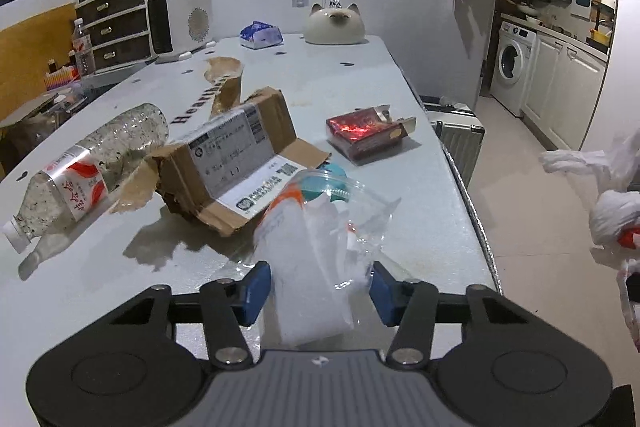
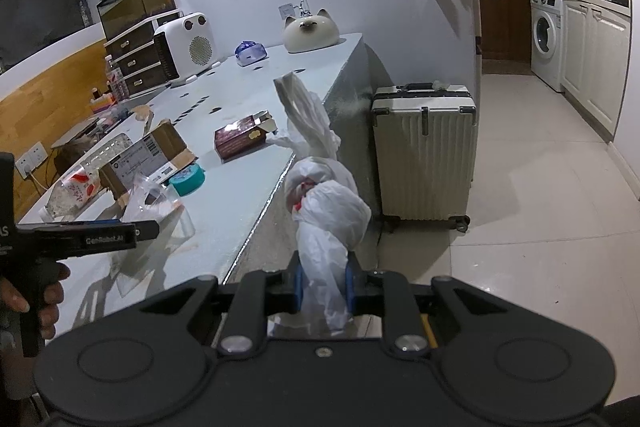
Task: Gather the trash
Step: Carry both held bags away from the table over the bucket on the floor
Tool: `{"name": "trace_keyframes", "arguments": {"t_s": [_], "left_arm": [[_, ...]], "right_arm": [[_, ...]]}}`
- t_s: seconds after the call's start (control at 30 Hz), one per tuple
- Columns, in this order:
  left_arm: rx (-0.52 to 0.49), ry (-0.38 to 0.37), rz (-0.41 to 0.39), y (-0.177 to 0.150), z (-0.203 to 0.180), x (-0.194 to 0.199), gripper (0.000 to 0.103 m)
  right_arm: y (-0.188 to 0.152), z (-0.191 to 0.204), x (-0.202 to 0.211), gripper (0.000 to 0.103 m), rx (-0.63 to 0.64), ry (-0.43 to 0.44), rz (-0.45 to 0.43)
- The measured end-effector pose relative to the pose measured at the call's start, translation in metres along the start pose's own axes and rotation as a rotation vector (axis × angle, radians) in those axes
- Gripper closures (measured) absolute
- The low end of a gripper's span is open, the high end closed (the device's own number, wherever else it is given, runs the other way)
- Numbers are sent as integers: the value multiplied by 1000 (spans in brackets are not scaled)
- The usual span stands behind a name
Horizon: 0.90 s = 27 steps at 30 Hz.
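Clear plastic wrapping (image 1: 320, 247) lies nearest, between the blue pads of the left tongs (image 1: 318, 291), which stand partly closed around it near the front of the desk (image 1: 420, 187); whether the pads have bitten is hard to tell, so the thin film could slide out on lifting. Further left to right across the desk lie more trash: an empty bottle (image 1: 84, 163), a torn cardboard box (image 1: 236, 151), a teal lid (image 1: 330, 179) tucked behind the wrapping and a red carton (image 1: 364, 135). Off the desk edge, the right tongs (image 2: 323, 287) are clamped tight on a twisted white trash bag (image 2: 328, 211). Its mouth looks bunched shut, so dropped wrapping may miss it and fall to the floor (image 2: 540, 227).
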<state>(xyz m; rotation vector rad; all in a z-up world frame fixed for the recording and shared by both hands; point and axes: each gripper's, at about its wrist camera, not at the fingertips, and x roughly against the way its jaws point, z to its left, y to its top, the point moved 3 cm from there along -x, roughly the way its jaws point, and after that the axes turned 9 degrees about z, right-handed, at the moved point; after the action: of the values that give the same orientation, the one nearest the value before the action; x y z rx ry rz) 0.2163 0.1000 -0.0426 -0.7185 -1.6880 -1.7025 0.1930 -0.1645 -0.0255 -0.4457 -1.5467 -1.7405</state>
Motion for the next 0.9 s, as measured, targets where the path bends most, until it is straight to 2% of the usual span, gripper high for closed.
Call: {"name": "trace_keyframes", "arguments": {"t_s": [0.27, 0.53, 0.9], "left_arm": [[47, -17, -56, 5, 4, 26, 61], [45, -41, -103, 3, -8, 52, 70], [49, -58, -144, 1, -21, 73, 75]], "right_arm": [[2, 3, 8, 83, 5, 11, -13], [2, 7, 19, 83, 10, 19, -33], [-2, 1, 35, 83, 3, 13, -59]]}}
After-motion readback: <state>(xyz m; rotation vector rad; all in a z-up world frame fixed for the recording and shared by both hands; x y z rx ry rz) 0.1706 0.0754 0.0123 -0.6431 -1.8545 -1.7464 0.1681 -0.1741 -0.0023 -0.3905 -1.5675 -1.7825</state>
